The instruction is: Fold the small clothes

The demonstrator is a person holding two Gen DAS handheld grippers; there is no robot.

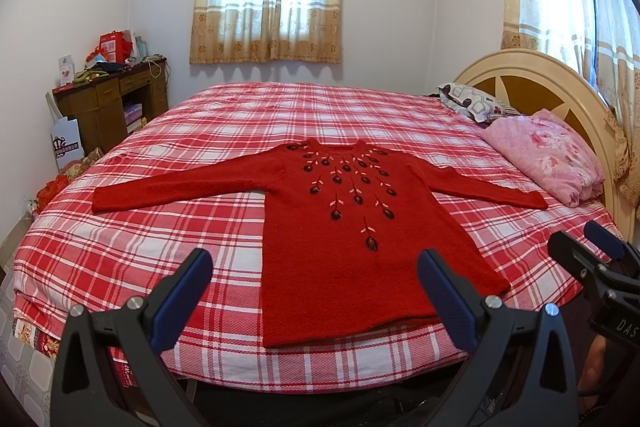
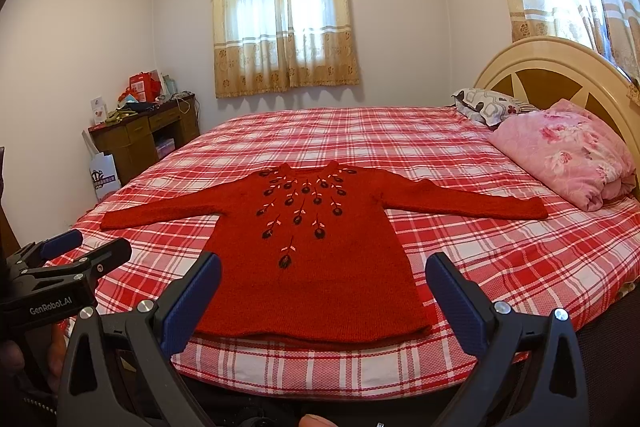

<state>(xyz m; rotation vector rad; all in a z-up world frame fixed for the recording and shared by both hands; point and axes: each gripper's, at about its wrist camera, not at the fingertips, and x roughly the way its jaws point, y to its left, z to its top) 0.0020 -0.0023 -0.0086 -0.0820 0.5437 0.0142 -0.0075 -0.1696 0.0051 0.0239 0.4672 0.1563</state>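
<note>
Both tools hang short of the bed, spread wide and empty. From where I stand, the left tool [image 1: 314,291] has its two blue-padded fingers far apart, touching nothing, with the near hem of the red sweater [image 1: 360,239] framed in the gap between them. The right tool [image 2: 322,297] is the same: fingers splayed, nothing between them, held off the near edge of the bed [image 2: 500,267]. Each tool shows at the margin of the other's view, so they sit side by side, near each other.

The sweater lies flat, face up, on the red plaid cover, hem toward the near edge, neck toward the far window, and both sleeves stretched out to left and right. Its embroidered flowers run down the chest.

As for risks, the biggest I can judge is the bedcover itself: it is soft cloth under soft knit, so a pinch at the hem could take the plaid sheet along and drag the whole cover when lifted. Next, the knit looks thick and loose, so a fold could sag or slide rather than crease, leaving the sleeves askew. The right sleeve cuff [image 2: 532,213] ends near the pink quilt [image 2: 572,155], which could snag or crowd a sweep on that side. Smallest, the hem sits close to the bed's near edge, so a tug could pull it over.
</note>
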